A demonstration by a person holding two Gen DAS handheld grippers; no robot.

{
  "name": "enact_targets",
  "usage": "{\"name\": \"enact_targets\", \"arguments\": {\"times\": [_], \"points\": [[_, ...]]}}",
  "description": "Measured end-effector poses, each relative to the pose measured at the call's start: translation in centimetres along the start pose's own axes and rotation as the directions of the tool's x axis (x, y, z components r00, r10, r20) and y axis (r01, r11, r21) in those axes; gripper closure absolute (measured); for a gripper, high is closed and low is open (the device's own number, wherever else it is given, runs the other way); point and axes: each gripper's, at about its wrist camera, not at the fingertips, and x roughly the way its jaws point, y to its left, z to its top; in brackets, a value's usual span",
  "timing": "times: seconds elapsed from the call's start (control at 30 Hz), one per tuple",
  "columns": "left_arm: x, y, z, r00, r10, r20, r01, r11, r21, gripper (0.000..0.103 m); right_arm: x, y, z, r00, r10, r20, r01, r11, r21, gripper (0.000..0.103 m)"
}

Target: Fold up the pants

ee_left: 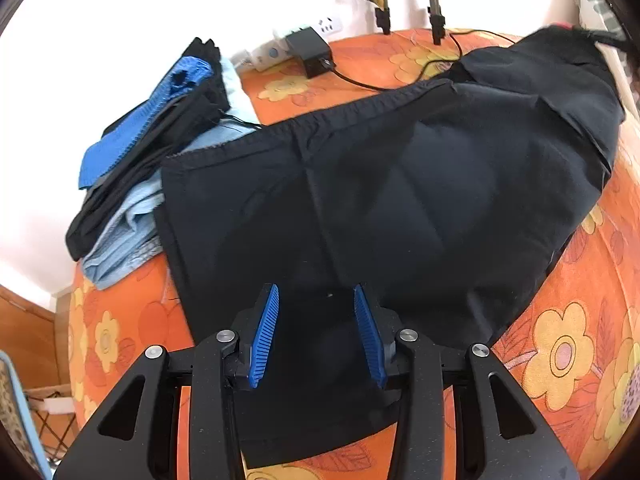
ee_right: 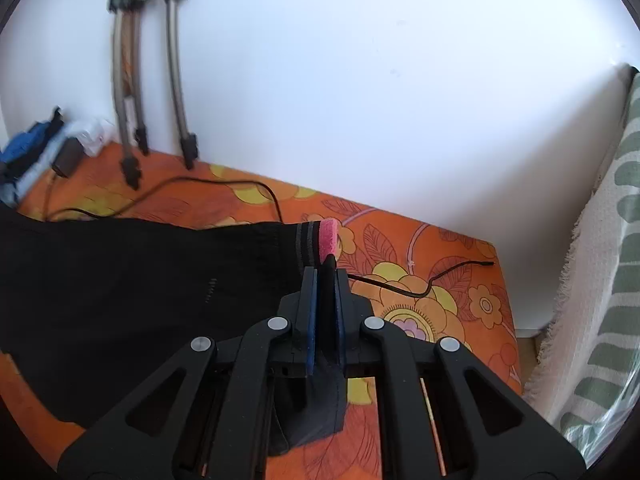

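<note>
Pants (ee_left: 380, 200), black and matte, lie spread across the orange flowered tabletop (ee_left: 560, 340), their stitched edge running toward the stack of folded clothes (ee_left: 152, 152) at the tabletop's far left corner. A seam runs down the middle of the cloth, with soft creases to either side. At the tabletop's right end the cloth narrows to a ribbed grey band with a pink lining (ee_right: 328, 240). My right claw (ee_right: 326, 272) is clamped tight on black cloth just below that band. My left claw (ee_left: 316, 300) hovers partly spread over the near edge, its blue pads (ee_left: 266, 332) gripping nothing.
</note>
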Motion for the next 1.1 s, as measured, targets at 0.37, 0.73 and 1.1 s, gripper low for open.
{"name": "enact_targets", "arguments": {"times": [0.37,0.73,1.1], "points": [[-2.6,2.5,0.1,0.999,0.009,0.039,-0.006,0.998,-0.055,0.064,4.8,0.7,0.9,0.992,-0.068,-0.111,0.066,0.998,-0.016,0.075],[-2.2,2.1,0.7,0.996,-0.053,0.068,0.058,0.995,-0.08,0.064,-9.8,6.6,-2.7,0.979,0.201,-0.016,-0.201,0.979,0.028,0.062],[-1.6,2.5,0.4,0.989,-0.129,0.066,0.138,0.978,-0.155,0.062,-7.4,19.1,-6.5,0.931,0.314,-0.186,-0.322,0.947,-0.013,0.062]]}}
